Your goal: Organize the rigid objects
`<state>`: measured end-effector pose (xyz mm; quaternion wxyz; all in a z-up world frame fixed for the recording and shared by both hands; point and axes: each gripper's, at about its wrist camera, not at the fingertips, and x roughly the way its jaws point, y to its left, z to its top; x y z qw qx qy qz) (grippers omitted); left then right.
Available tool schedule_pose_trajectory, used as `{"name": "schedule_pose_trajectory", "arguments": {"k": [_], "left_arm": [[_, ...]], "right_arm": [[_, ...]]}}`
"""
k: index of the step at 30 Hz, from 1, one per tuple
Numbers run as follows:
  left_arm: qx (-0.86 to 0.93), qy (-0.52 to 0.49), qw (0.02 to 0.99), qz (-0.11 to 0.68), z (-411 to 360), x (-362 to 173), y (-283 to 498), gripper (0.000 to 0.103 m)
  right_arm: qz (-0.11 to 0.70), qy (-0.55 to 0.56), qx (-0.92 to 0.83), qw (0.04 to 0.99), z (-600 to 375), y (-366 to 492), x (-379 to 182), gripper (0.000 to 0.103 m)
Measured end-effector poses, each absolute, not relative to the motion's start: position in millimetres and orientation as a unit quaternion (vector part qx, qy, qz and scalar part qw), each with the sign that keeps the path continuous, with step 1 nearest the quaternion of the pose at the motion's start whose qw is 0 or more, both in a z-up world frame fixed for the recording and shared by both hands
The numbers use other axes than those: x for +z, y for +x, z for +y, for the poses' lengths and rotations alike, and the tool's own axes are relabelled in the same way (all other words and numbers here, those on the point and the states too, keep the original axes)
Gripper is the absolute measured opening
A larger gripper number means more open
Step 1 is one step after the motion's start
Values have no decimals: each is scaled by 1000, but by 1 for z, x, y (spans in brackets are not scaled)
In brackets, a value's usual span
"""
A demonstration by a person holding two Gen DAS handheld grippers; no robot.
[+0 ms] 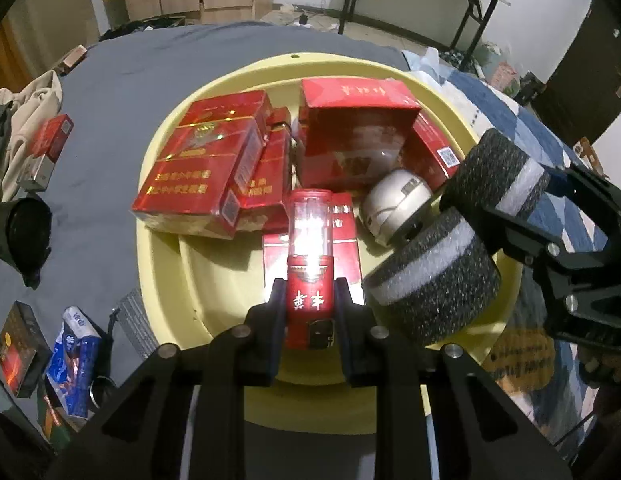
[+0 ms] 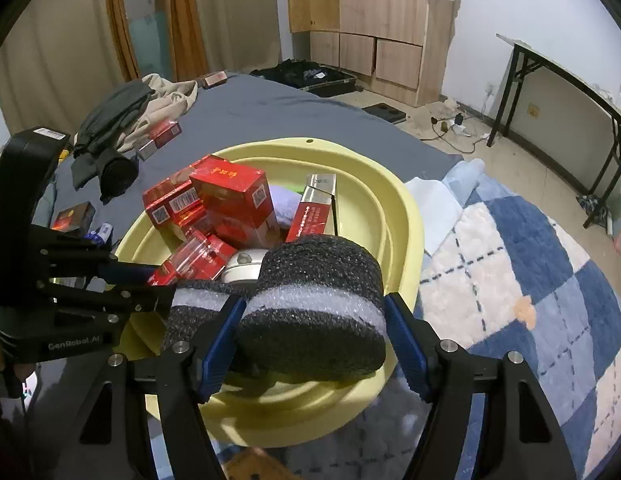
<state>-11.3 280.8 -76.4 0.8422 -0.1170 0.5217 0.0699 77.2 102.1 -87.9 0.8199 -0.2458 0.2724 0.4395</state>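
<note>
— What is the left gripper [image 1: 309, 300] doing?

— It is pinching a red lighter [image 1: 310, 264] between its two black fingers, and the lighter's clear top is glaring white over the yellow basin [image 1: 230, 364].

— And the right gripper [image 2: 314, 312]?

— It is squeezing a black foam roll with a white band [image 2: 314, 304] between its blue-padded fingers, just above the basin's near rim. From the left camera the roll [image 1: 442, 276] is showing as two foam-wrapped cylinders side by side.

— What is lying in the basin?

— Red cigarette packs [image 1: 198, 176] are piling up against one another, a larger red box [image 1: 350, 128] is leaning behind them, and a round silver gadget [image 1: 394, 204] is sitting just beside the foam roll.

— And around the basin?

— It is sitting on a grey sheet [image 1: 110, 92]. One more red pack [image 1: 54, 136] is lying well apart on the sheet near some crumpled clothes [image 2: 150, 100], and a blue-and-white checked blanket [image 2: 530, 280] is spreading out on the other side.
</note>
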Motion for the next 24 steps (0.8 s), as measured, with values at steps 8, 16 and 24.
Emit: {"name": "schedule_pose_trajectory", "arguments": {"k": [8, 16, 24], "left_arm": [[95, -144, 851, 495, 288, -58, -18, 79], [109, -152, 897, 400, 252, 22, -19, 103], [220, -214, 887, 344, 196, 40, -10, 103]], "right_arm": [[266, -227, 443, 825, 91, 74, -83, 90], [231, -159, 464, 840, 38, 82, -50, 103], [175, -144, 464, 857, -30, 99, -22, 103]]}}
